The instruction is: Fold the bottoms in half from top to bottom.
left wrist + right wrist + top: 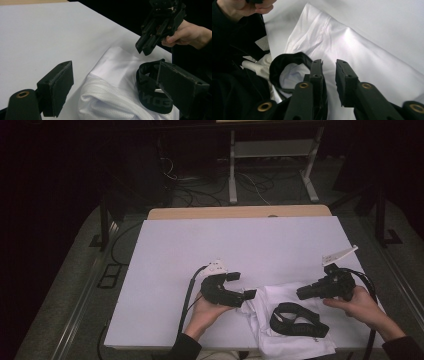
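White garment point(280, 320) flat on table point(200, 245), black band point(297, 320) on top; left gripper point(247, 287) jaws wide, straddling its edge to grab; right gripper point(302, 293) above, nearly closed, empty.

Far table point(240, 240) lies open; white garment point(280, 330) and black collar point(297, 320) crowd the near edge.

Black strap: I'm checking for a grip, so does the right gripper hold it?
No: in the right gripper view the right gripper has a narrow empty gap, with the black strap lying beside it.

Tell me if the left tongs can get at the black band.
Probably yes: the left tongs stand open beside the black band, which lies exposed on the white cloth.
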Tool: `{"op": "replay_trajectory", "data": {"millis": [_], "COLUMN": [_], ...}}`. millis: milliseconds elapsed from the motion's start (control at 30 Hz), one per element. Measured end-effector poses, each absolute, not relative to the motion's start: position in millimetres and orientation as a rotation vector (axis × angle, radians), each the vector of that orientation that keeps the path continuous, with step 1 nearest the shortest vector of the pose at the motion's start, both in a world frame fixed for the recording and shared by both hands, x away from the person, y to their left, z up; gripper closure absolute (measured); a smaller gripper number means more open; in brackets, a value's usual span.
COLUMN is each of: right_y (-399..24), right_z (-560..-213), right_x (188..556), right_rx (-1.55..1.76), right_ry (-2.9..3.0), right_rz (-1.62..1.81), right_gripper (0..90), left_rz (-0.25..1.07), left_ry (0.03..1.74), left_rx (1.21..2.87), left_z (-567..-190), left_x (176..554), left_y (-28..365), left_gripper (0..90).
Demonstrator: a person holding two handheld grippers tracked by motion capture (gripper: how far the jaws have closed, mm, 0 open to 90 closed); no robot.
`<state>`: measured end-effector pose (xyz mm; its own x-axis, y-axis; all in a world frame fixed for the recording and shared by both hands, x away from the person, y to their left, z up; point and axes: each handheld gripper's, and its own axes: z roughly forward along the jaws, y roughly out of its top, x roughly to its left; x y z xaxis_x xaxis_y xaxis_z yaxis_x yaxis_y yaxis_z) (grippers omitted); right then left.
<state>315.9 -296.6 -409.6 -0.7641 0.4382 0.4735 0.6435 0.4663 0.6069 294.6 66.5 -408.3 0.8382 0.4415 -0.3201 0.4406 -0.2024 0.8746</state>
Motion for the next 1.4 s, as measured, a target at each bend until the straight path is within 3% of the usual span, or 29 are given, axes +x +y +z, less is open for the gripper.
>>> {"op": "replay_trajectory", "data": {"millis": [300,667,1400], "right_y": [-276.2,-239.3,-231.5], "right_z": [-421.9,-438.2,-432.0], "right_x": [334.4,346.6,297.1], "right_rx": [-0.885,-0.778,-0.572], "right_ry": [-2.458,-2.443,-2.411], "right_rz": [-1.087,-0.904,-0.876], "right_gripper": [83.7,83.7,84.1], "left_rz": [0.008,0.005,-0.001], "left_ry": [0.674,0.677,0.705], "left_rx": [1.815,1.820,1.813], "left_z": [-408.4,-410.6,-416.6], "left_x": [295.3,294.8,298.4], "left_y": [66.9,68.5,69.7], "left_gripper": [12.7,12.7,12.5]}}
